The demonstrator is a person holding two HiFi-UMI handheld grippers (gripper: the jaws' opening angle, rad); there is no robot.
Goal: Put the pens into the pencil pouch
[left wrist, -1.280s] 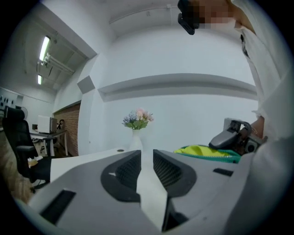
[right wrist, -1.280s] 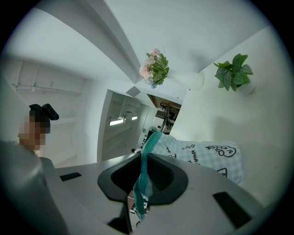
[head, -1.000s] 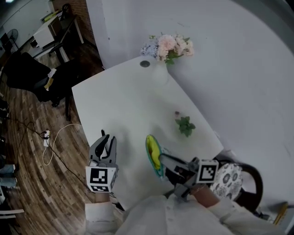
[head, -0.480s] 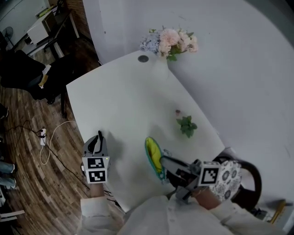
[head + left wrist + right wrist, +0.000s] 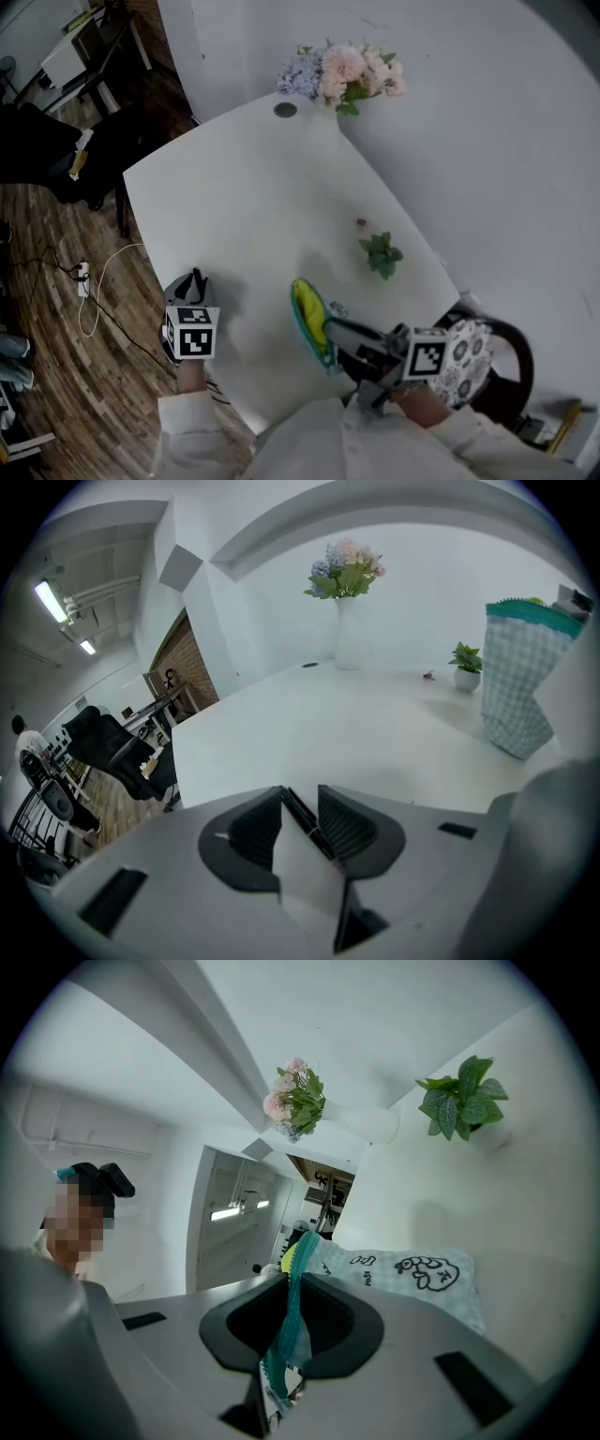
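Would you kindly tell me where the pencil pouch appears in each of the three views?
Head view: pouch lower centre, held by the right gripper.
Left gripper view: pouch upright at far right.
Right gripper view: pouch centre-right, teal rim between the jaws.
Shared landmark: the pink flowers, upper centre in all three.

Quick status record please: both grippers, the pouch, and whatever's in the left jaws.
left gripper: over white table, near its left edge; jaws have just been opening, now apart
between left jaws: thin black pen, resting against one pad, unclamped
right gripper: shut on teal zipper rim of pale checked fabric pencil pouch
pouch: upright, mouth open
pen in pouch: not yet
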